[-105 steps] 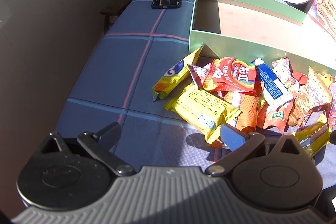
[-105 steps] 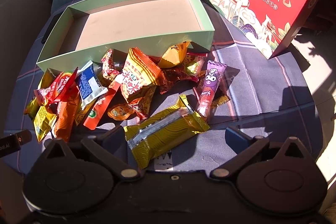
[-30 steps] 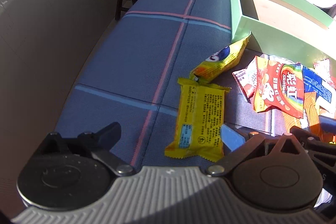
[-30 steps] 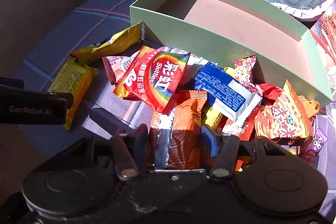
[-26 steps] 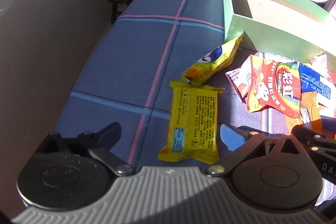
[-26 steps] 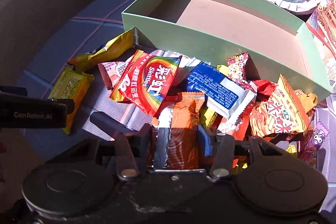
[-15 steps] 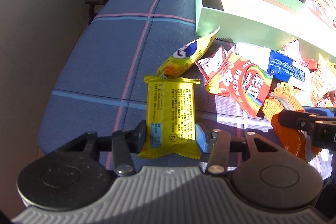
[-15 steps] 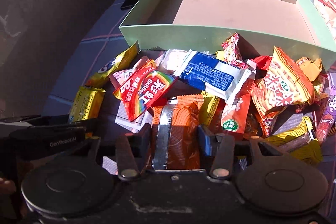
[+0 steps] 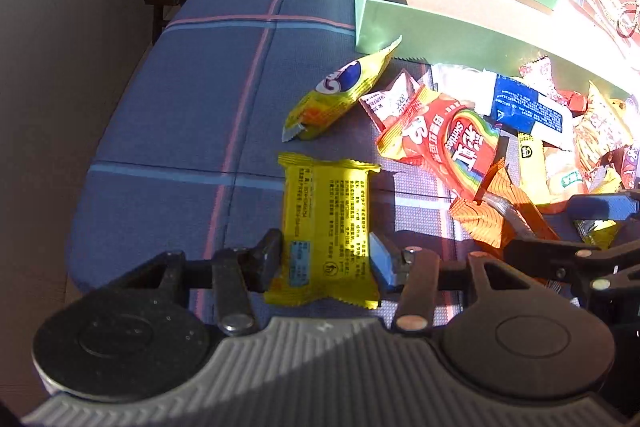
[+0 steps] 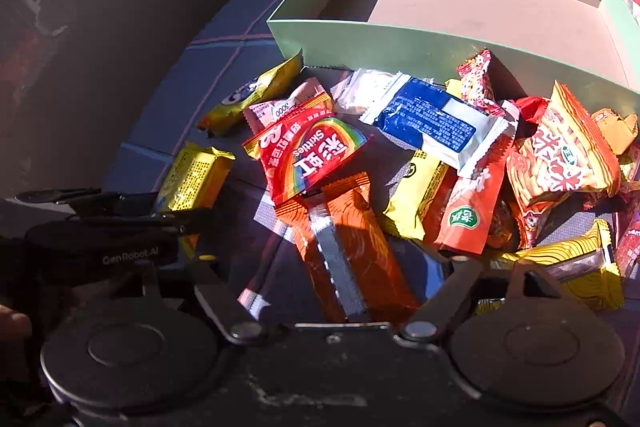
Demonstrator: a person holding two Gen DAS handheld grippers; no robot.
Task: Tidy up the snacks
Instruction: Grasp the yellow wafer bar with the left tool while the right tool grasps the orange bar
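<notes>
Left wrist view, item one: yellow packet (image 9: 326, 227), flat rectangular wrapper, printed back side up. It lies on the blue plaid cloth (image 9: 192, 115), near side of the green box (image 9: 400, 23) and well apart from it, left of the main snack heap. Long axis runs straight away from the left gripper (image 9: 324, 259) toward the box's left corner; crimped ends near and far. The left gripper's jaws have just closed across the packet's short width at its near end and now clench it, pads pressing both long edges.

Item two: orange packet (image 10: 348, 243), long bar wrapper, silver seam up. It sits on the near edge of the heap, well short of the box. Long axis runs slantwise, far end leaning left toward the red Skittles bag (image 10: 308, 151), which overlaps that end. The right gripper (image 10: 340, 287) has just been opening; its jaws stand wide, the orange packet between them but released.

Box: empty as far as visible, open side up.

Risks, as judged:
- The yellow packet is pinched only at its near end; the free far end may droop or swing on lifting and catch the box's near wall.
- Slick film and an edge-on pinch could let it slip or buckle.
- The two grippers work close together on the near side of the box; a sweep toward it could clip the other tool or scatter the heap.
</notes>
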